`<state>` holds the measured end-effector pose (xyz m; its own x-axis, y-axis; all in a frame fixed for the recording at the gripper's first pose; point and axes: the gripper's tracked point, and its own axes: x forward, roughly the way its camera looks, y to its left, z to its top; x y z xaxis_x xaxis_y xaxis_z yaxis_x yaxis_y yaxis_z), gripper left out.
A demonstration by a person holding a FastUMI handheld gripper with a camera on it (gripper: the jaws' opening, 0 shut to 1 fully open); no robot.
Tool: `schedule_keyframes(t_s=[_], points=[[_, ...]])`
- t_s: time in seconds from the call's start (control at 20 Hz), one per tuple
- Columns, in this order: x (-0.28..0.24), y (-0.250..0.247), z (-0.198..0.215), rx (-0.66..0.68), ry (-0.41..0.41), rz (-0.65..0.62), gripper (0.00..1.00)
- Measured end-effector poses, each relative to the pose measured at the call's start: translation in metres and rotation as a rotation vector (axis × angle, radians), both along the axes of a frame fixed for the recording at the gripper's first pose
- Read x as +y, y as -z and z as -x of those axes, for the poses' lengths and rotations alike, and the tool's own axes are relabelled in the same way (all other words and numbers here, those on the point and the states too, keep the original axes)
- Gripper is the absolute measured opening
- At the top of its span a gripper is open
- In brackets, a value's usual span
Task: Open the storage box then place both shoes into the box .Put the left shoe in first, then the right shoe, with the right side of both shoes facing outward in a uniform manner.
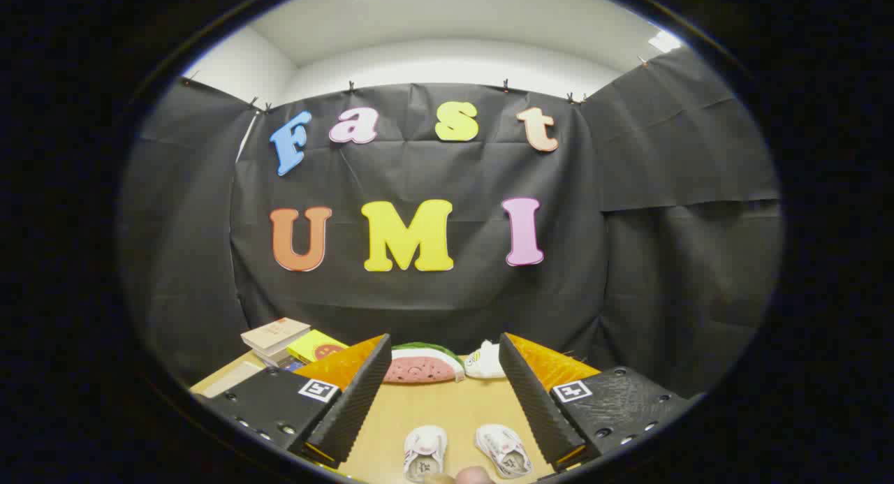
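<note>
Two small white shoes stand side by side on the wooden table (447, 407), seen from above between my fingers: the left one (424, 453) and the right one (504, 450), toes pointing away from me. My gripper (444, 351) hangs above the table, open wide, with nothing between its fingers. The shoes lie below and nearer than the fingertips. I cannot make out a storage box.
A watermelon-slice plush (421, 364) and a small white plush (485, 362) lie at the table's far edge, beyond the fingertips. A stack of books (276, 337) and a yellow book (316, 346) sit beyond the left finger. A fingertip of a person's hand (475, 475) shows just below the shoes.
</note>
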<state>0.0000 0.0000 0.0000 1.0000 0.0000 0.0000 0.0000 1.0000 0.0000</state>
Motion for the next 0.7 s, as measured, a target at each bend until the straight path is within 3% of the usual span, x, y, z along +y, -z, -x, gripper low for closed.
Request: schedule_keyframes(t_s=[0.7], points=[[0.013, 0.000, -0.011, -0.002, -0.045, 0.010, 0.95]])
